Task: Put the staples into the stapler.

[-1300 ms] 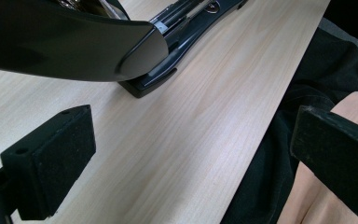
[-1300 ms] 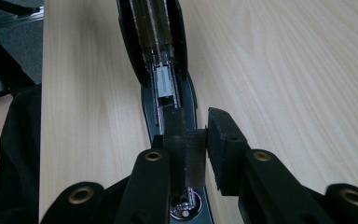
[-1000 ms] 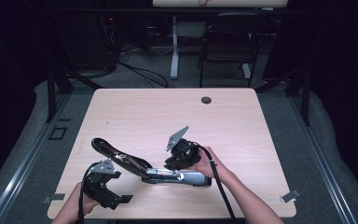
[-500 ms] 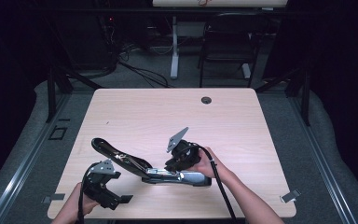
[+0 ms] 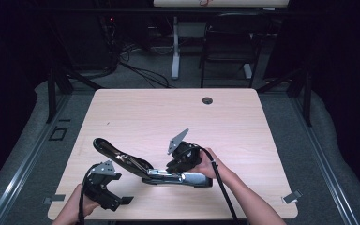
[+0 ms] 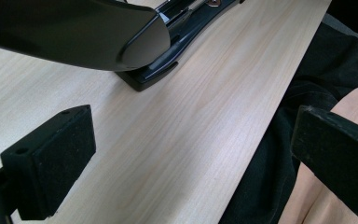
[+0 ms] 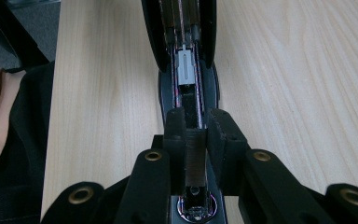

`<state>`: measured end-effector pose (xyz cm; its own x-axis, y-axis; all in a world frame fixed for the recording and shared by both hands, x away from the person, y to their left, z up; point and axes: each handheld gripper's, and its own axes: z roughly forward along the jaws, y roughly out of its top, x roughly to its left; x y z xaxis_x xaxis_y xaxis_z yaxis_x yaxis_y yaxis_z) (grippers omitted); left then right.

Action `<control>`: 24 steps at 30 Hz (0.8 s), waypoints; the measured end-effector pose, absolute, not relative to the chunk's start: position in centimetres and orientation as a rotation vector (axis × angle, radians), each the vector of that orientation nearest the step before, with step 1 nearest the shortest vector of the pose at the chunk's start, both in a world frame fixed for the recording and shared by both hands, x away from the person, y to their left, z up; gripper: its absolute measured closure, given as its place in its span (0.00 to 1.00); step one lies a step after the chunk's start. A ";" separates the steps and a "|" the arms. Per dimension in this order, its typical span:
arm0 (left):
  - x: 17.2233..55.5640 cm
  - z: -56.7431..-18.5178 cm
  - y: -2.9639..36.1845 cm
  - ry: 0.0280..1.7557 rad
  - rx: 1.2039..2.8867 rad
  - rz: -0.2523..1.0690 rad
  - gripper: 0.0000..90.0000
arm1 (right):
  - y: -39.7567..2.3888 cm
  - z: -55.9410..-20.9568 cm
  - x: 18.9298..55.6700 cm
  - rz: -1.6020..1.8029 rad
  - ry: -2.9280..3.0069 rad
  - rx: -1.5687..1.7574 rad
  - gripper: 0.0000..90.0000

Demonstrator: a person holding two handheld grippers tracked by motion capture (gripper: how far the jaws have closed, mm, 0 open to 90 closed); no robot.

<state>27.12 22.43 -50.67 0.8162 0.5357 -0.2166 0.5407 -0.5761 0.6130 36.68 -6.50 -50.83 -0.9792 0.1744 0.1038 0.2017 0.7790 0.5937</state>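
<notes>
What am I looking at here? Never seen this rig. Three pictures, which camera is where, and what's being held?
No robot: a person holds a two-jaw gripper in each hand. The high view looks down on a wooden table; the other two cameras ride on the grippers and look along their black jaws. On the table lies a big black stapler with its top arm swung open. The right gripper is shut on a staple strip over the stapler's open channel. The left gripper is open, holding nothing, near the stapler's front end at the table edge.
</notes>
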 end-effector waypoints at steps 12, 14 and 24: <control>27.1 -50.7 22.3 0.786 2.309 -0.011 0.00 | -6.7 -51.0 36.8 -0.935 -2.939 -0.272 0.87; 27.1 -50.7 22.3 0.786 2.309 -0.010 0.00 | -6.8 -51.0 36.8 -0.933 -2.937 -0.271 0.87; 27.0 -50.7 22.2 0.785 2.324 0.003 0.00 | -6.6 -51.1 36.5 -0.906 -2.972 -0.234 0.87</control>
<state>27.05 22.22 -50.74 0.8186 0.5382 -0.2009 0.5364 -0.5909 0.6026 36.49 -6.57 -51.08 -0.9884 0.1359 0.0681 0.1507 0.8198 0.5525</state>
